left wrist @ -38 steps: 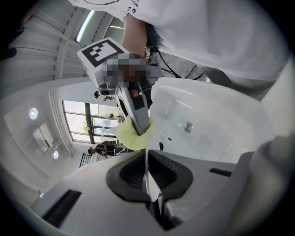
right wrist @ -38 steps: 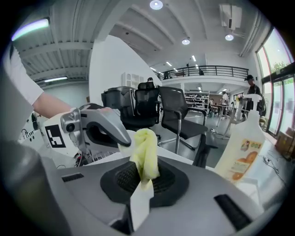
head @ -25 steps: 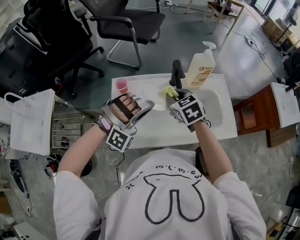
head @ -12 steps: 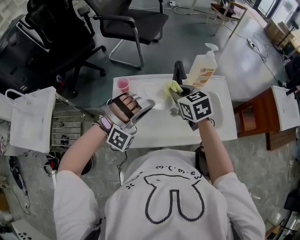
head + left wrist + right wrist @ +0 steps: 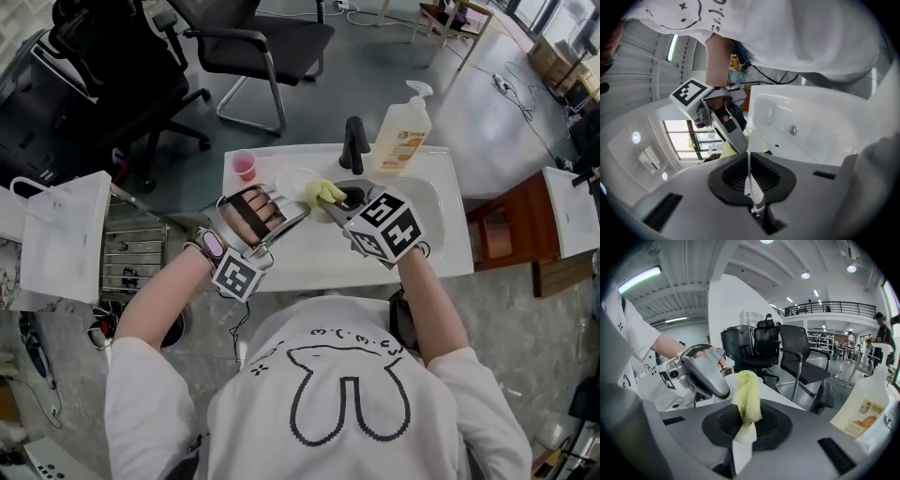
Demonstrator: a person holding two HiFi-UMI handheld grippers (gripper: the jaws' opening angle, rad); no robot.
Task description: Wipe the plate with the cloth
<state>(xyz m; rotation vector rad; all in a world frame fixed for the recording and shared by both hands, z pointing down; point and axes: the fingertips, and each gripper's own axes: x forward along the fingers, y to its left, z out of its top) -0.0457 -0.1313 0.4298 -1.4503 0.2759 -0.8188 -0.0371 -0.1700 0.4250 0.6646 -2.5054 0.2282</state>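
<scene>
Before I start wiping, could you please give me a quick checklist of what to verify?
1. Grip of right tongs on yellow cloth: ok.
2. Grip of left tongs on plate rim: ok.
3. Contact between cloth and plate: cannot tell.
4. Clearance from soap bottle: ok, it stands apart.
5. Clearance from pink cup: ok, upright beside the plate.

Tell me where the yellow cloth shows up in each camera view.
Head view: cloth, centre, at the tip of the right tool.
Left gripper view: yellow sliver left of centre, at the right tool's tip.
Right gripper view: centre, pinched between the jaws.
Shared landmark: the right tool gripping it.
</scene>
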